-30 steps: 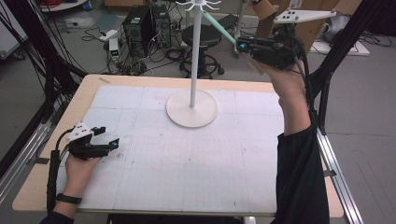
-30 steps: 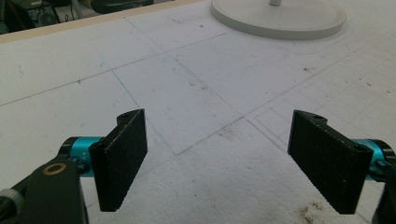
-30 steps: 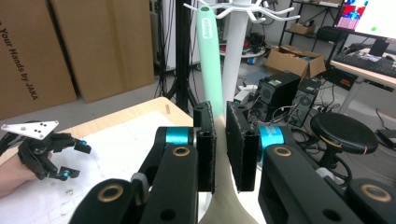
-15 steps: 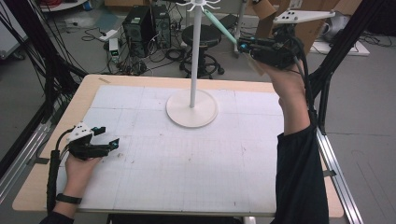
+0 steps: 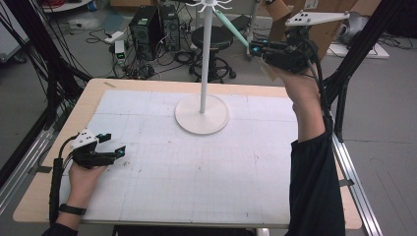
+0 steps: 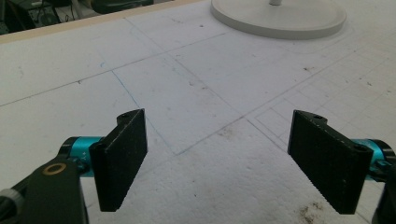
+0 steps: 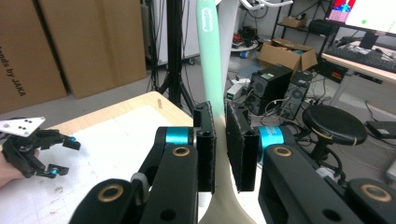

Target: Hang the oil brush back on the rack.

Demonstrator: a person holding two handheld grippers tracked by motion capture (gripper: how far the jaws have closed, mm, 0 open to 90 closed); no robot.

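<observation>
Holding my right gripper (image 5: 253, 48) raised at about one o'clock over the far edge of the surface (image 5: 196, 196), I have its fingers (image 7: 205, 140) pinching a long utensil (image 7: 210, 51) whose mint-green handle runs up and away from them toward the top of the white stand (image 5: 205, 59), while its pale cream part drops below the fingers at the bottom of the right gripper view (which kind of utensil it is I cannot tell from here). In the high view the green handle slants up and leftward from my right gripper toward the ring of white hooks (image 5: 209, 5) at the head of the stand. The stand's round base (image 5: 202, 114) sits on the surface at about twelve o'clock, toward the far side. My left gripper (image 5: 114, 145) rests low on the surface at about nine o'clock, near the left edge, well apart from the base, with my left hand (image 5: 83, 174) wrapped behind it. Its fingers (image 6: 122, 156) are spread wide with bare white surface between them, and the rim of the base shows farther off at about one o'clock in the left gripper view.
</observation>
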